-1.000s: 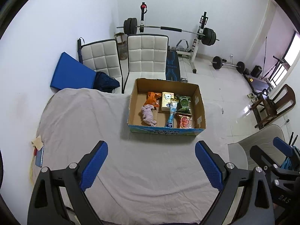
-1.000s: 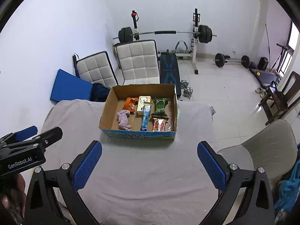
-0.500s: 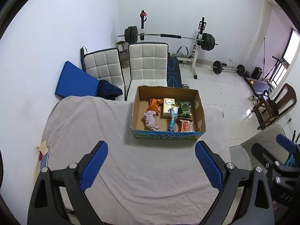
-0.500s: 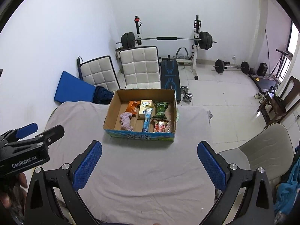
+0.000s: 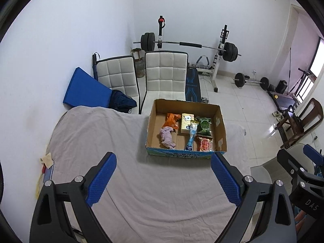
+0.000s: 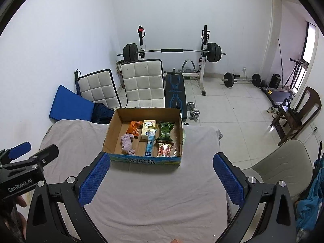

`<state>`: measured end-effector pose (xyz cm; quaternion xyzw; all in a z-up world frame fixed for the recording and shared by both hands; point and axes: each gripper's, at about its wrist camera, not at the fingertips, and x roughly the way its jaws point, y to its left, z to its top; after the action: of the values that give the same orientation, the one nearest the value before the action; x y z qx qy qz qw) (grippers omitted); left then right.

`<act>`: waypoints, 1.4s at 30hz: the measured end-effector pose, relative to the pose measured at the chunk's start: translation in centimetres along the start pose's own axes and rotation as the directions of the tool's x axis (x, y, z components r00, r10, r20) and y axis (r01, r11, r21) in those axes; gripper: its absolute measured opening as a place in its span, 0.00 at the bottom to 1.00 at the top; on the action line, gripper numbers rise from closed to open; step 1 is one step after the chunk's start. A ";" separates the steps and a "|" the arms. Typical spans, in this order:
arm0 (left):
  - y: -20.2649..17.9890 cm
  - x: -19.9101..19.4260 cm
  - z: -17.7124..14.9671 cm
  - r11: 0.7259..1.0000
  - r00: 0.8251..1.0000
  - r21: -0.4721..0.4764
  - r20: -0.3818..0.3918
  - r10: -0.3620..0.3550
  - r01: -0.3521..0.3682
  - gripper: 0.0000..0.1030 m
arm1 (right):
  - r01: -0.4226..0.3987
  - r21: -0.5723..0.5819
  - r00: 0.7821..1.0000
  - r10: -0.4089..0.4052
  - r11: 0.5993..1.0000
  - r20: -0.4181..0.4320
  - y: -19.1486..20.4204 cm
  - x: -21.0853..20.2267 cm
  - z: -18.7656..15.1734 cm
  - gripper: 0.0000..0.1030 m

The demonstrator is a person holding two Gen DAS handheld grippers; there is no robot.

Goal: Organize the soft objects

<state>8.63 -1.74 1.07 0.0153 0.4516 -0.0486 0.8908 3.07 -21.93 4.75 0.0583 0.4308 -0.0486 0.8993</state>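
An open cardboard box stands on the grey-covered table. Inside lie a pale pink soft toy, an orange packet, a cream carton, a blue tube, a green packet and a red packet. My left gripper hangs open over the cloth in front of the box, nothing between its blue pads. My right gripper is open too, just short of the box's front wall.
Two white padded chairs and a blue mat stand behind the table. A barbell rack, bench and dumbbells fill the floor beyond. A beige chair sits to the right, a wooden chair farther off.
Both views have tilted up and pulled back a little, so the box sits lower and smaller in frame. Both grippers stay open and empty.
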 end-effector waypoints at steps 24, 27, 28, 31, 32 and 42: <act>-0.3 -0.4 -0.2 1.000 1.000 -0.001 0.004 0.000 0.000 0.93 | 0.003 -0.012 1.000 -0.003 1.000 0.007 -0.7 -0.4 0.3 1.00; -0.3 -0.4 -0.2 1.000 1.000 0.000 0.005 0.000 0.000 0.93 | -0.002 -0.016 1.000 0.002 1.000 0.005 -0.8 -0.3 0.2 1.00; -0.3 -0.4 -0.2 1.000 1.000 0.000 0.005 0.000 0.000 0.93 | -0.001 -0.017 1.000 0.001 1.000 0.006 -0.9 -0.4 0.2 1.00; -0.3 -0.4 -0.2 1.000 1.000 0.000 0.006 0.000 0.000 0.93 | -0.002 -0.019 1.000 0.002 1.000 0.009 -1.1 -0.5 0.1 1.00; -0.2 -0.5 -0.1 1.000 1.000 -0.002 0.007 0.001 -0.001 0.93 | 0.002 -0.022 1.000 -0.002 1.000 0.009 -0.9 -0.4 0.1 1.00; -0.2 -0.4 -0.2 1.000 1.000 -0.002 0.007 0.001 -0.001 0.93 | 0.003 -0.029 1.000 -0.003 1.000 0.011 -0.6 -0.4 0.2 1.00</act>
<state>8.18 -1.86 1.30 0.0146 0.4483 -0.0479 0.8925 2.89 -22.50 5.12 0.0445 0.4267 -0.0441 0.9022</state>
